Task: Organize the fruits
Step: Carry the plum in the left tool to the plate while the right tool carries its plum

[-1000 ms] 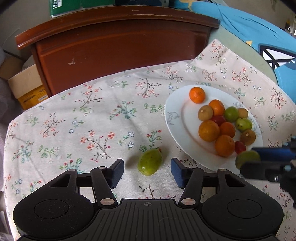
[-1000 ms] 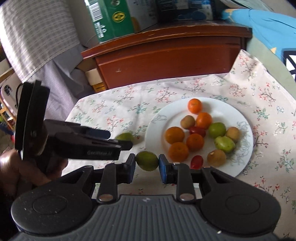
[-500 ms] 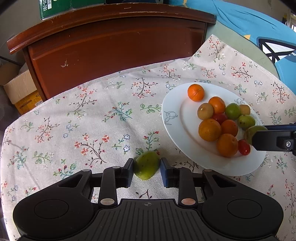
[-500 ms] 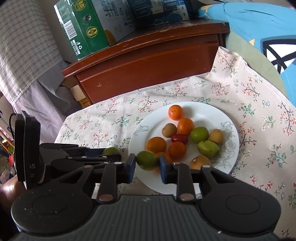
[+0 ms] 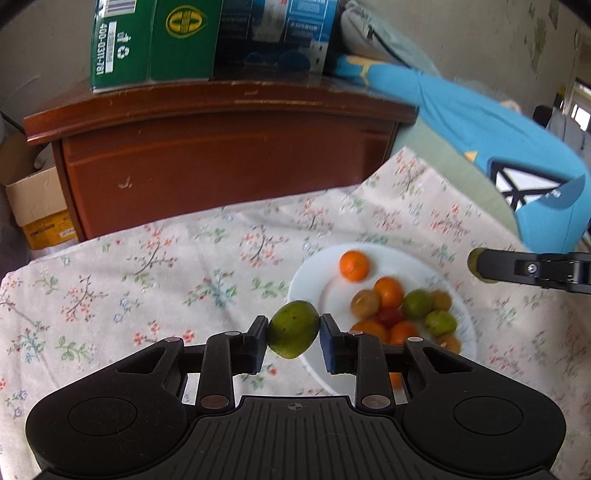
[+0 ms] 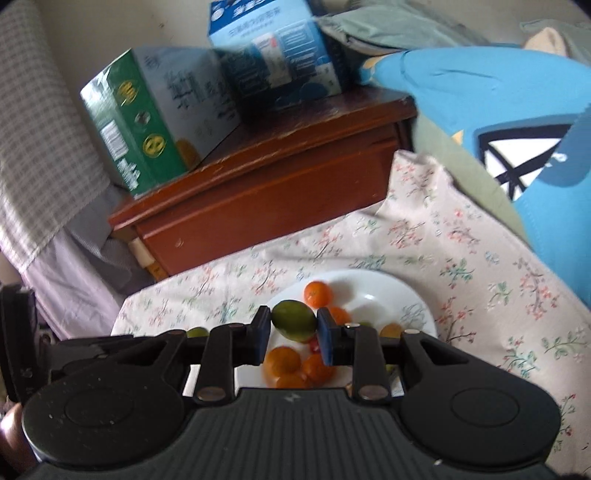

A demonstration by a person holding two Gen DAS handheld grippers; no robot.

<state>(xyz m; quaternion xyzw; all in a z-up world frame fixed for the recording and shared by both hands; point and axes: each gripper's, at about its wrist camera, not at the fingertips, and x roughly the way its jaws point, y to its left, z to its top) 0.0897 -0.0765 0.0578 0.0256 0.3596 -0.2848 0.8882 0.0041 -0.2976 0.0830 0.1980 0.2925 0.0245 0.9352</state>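
My left gripper (image 5: 293, 328) is shut on a green fruit (image 5: 293, 329) and holds it in the air above the floral cloth, just left of the white plate (image 5: 317, 280). The plate carries several oranges, green fruits, brown fruits and red ones. My right gripper (image 6: 294, 325) is shut on another green fruit (image 6: 294, 320) and holds it above the plate (image 6: 380, 291). The right gripper also shows at the right edge of the left wrist view (image 5: 480, 271), and the left gripper shows low left in the right wrist view (image 6: 110, 343).
A floral cloth (image 5: 147, 266) covers the surface. A brown wooden cabinet (image 5: 221, 155) stands behind it, with a green box (image 5: 147, 40) and a blue box (image 5: 273, 33) on top. Blue bedding (image 5: 498, 147) lies at the right. A cardboard box (image 5: 33, 203) sits at the left.
My left gripper closed on the green fruit on the cloth and lifted it. My right gripper rose higher over the plate with its green fruit.
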